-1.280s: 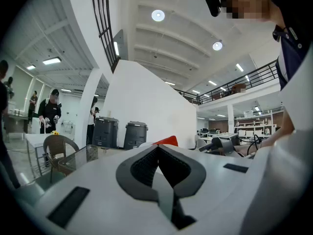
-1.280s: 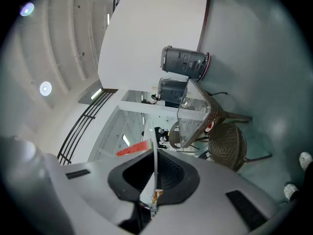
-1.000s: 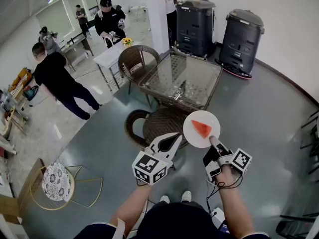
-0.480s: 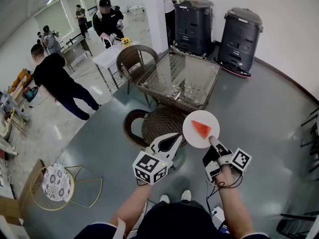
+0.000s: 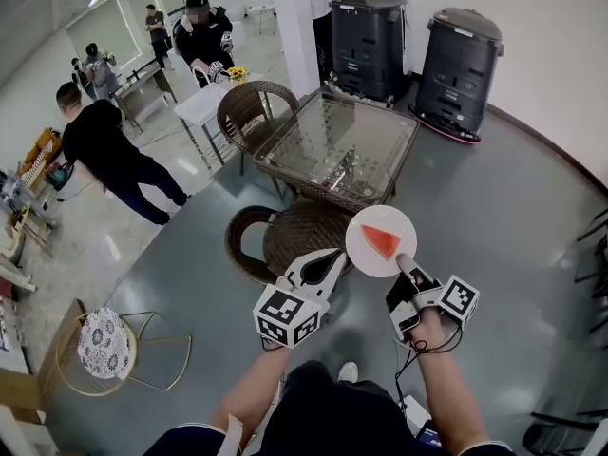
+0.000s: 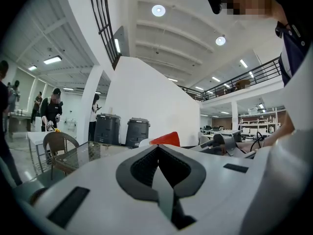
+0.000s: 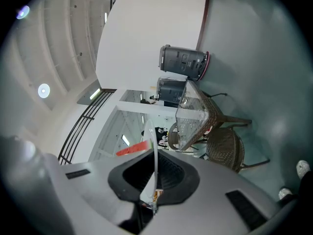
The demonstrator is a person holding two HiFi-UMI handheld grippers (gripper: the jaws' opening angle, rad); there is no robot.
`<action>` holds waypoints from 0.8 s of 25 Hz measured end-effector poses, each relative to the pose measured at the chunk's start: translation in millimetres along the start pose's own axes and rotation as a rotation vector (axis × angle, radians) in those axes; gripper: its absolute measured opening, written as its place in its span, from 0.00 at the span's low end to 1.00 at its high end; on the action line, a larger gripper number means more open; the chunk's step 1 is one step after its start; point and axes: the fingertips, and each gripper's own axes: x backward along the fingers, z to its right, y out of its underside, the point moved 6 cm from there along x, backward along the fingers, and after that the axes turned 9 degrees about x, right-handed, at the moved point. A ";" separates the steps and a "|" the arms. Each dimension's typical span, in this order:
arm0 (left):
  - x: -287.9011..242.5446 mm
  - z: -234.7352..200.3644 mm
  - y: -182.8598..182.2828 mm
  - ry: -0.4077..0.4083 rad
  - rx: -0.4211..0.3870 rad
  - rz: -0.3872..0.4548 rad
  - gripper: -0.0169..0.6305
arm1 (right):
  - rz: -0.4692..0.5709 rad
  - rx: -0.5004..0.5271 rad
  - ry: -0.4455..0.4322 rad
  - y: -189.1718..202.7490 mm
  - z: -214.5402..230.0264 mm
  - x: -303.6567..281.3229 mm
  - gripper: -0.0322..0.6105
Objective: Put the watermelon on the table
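Watermelon (image 5: 382, 239) on plate (image 5: 366, 255) in right hand-held gripper (image 5: 403, 261)

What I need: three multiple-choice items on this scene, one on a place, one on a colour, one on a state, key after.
1. Where does the watermelon slice lie? A: on the glass table. B: in a bowl. C: on the plate.
2. What colour is that plate? A: white. B: blue. C: black.
3. How do the right gripper's jaws stand? A: wide apart, empty. B: shut on the plate's rim. C: out of view.
Key: C, the slice sits on the plate, held in the air, not on the glass table; A, the plate is plain white; B, the right gripper view shows its rim pinched between the jaws.
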 end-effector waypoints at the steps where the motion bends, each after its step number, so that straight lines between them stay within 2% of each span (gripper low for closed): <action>1: -5.6 -1.0 0.4 -0.003 0.002 -0.001 0.03 | -0.002 0.002 0.001 -5.7 2.5 -3.6 0.07; 9: -30.3 -16.9 12.7 -0.011 0.025 -0.022 0.03 | 0.003 -0.003 0.006 -25.9 17.4 -26.0 0.07; 20: -131.8 -80.4 12.7 -0.006 0.069 -0.031 0.03 | -0.001 0.008 0.032 -98.7 50.3 -106.7 0.07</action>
